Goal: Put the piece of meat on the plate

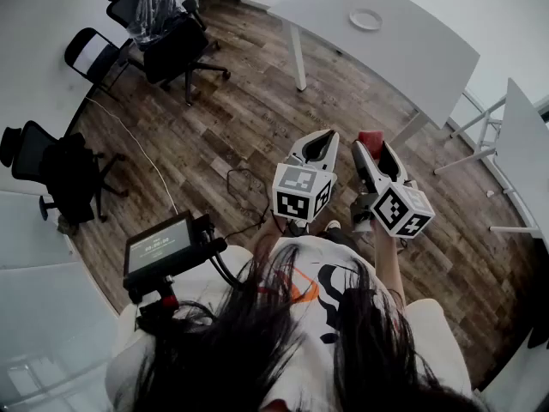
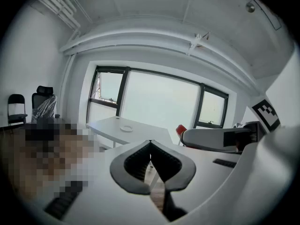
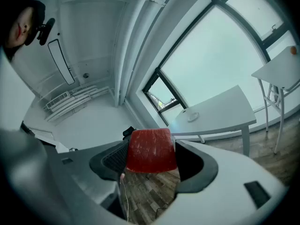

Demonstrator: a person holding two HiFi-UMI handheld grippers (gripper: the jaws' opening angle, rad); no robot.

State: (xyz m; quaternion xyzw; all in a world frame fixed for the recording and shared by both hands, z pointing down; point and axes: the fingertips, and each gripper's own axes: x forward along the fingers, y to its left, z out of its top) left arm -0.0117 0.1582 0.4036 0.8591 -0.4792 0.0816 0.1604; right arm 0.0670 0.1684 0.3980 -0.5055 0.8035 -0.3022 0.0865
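A red slab of meat [image 3: 151,150] sits between the jaws of my right gripper [image 3: 152,156], which is shut on it. In the head view the meat [image 1: 371,138] shows at the tip of the right gripper [image 1: 371,148], held in the air over the wooden floor. My left gripper [image 1: 317,141] hangs just left of it, shut and empty, its tips meeting [image 2: 150,143]. The small white plate [image 1: 365,20] lies on a white table [image 1: 412,54] far ahead, also seen as plate [image 3: 192,116] and plate [image 2: 126,128].
Black office chairs [image 1: 167,37] stand at the left along the wall. A second white table [image 1: 525,153] is at the right edge. A cable [image 1: 244,183] lies on the wooden floor. A small screen device [image 1: 159,247] sits at the person's left side.
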